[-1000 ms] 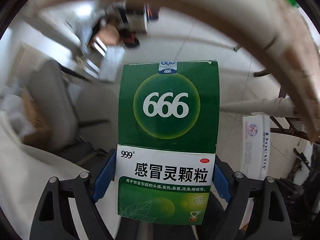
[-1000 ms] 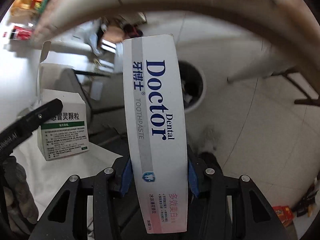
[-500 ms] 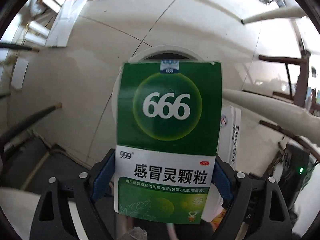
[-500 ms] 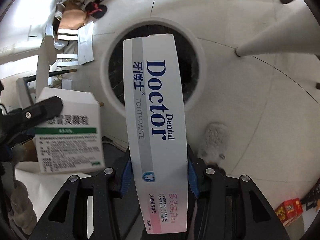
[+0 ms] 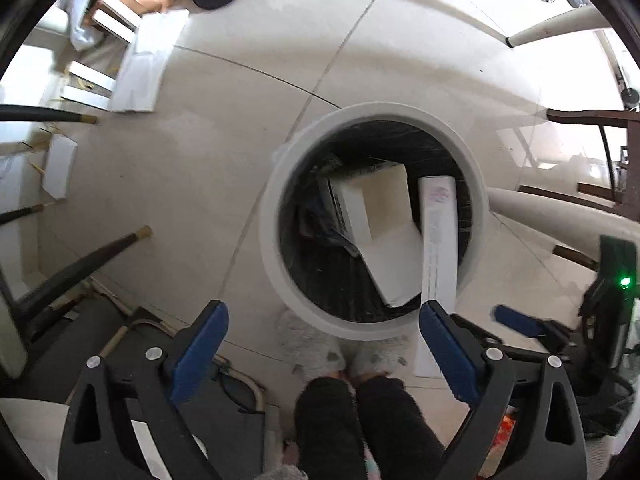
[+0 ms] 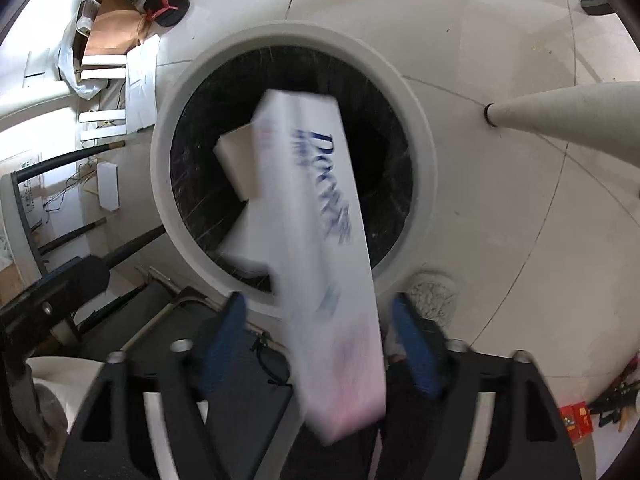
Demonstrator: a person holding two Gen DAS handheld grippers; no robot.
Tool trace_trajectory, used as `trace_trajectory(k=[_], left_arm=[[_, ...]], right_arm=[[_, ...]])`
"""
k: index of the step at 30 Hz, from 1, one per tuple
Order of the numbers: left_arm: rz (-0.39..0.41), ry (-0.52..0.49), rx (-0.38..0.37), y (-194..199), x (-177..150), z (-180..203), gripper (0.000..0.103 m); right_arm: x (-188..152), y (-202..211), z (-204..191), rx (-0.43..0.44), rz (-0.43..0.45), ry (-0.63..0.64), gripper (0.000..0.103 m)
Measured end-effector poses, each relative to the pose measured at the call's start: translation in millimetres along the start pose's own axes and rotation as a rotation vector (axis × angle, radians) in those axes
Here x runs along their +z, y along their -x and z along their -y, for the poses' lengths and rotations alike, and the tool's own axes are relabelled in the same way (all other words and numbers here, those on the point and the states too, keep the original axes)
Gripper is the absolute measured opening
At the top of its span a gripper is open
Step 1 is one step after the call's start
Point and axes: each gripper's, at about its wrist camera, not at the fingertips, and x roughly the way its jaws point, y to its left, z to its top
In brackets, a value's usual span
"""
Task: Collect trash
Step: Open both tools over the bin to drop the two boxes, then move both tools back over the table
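Toothpaste box [image 6: 320,240] drops blurred between the right gripper's [image 6: 320,344] opening jaws toward the white bin [image 6: 420,152]; only "Do…" reads in blue. Left gripper [image 5: 320,344] jaws are opening with nothing between them, its white box [image 5: 384,232] already inside the bin. Both drops look nearly done.

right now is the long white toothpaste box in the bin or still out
Partly in: the long white toothpaste box is blurred, mid-drop, its far end inside the round white bin, its near end between the right gripper's opening jaws, apart from both.
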Motion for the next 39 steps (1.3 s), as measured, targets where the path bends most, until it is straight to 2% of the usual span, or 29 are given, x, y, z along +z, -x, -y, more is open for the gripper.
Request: trace_trajectory(k=[2,4,5,10,15,22,29,39], left_arm=[[0.033,-0.011,0.064,3,-1,1,0.098],[0.061,-0.010,0.141,9,-8,0,0.098],[0.071,-0.006,0.155,12,-12,0,0.098],[0.087,0.013,0.149,29,-29,-7,0.098],[0.103,0.034,0.157,56,-45,-5,0.098],[0.128,0.036,0.166,108,-77,2,0.098],[0.139,0.003,0.160,175,-118,17,0.098],[0.208,-0.007,0.169,289,-163,34,0.098]], right_arm=[[0,6,-3,-0.032,0.014,0.006,0.097],[-4,13,-6,-0.066,0.028,0.018,0.103],[-7,16,-8,-0.079,0.033,0.021,0.103],[-26,37,-6,-0.129,0.063,0.040,0.103],[-47,62,-16,-0.137,0.091,0.050,0.103],[-81,118,-32,-0.142,0.150,0.066,0.103],[-130,195,-44,-0.127,0.188,0.068,0.103],[-206,328,-66,-0.098,0.246,0.071,0.103]])
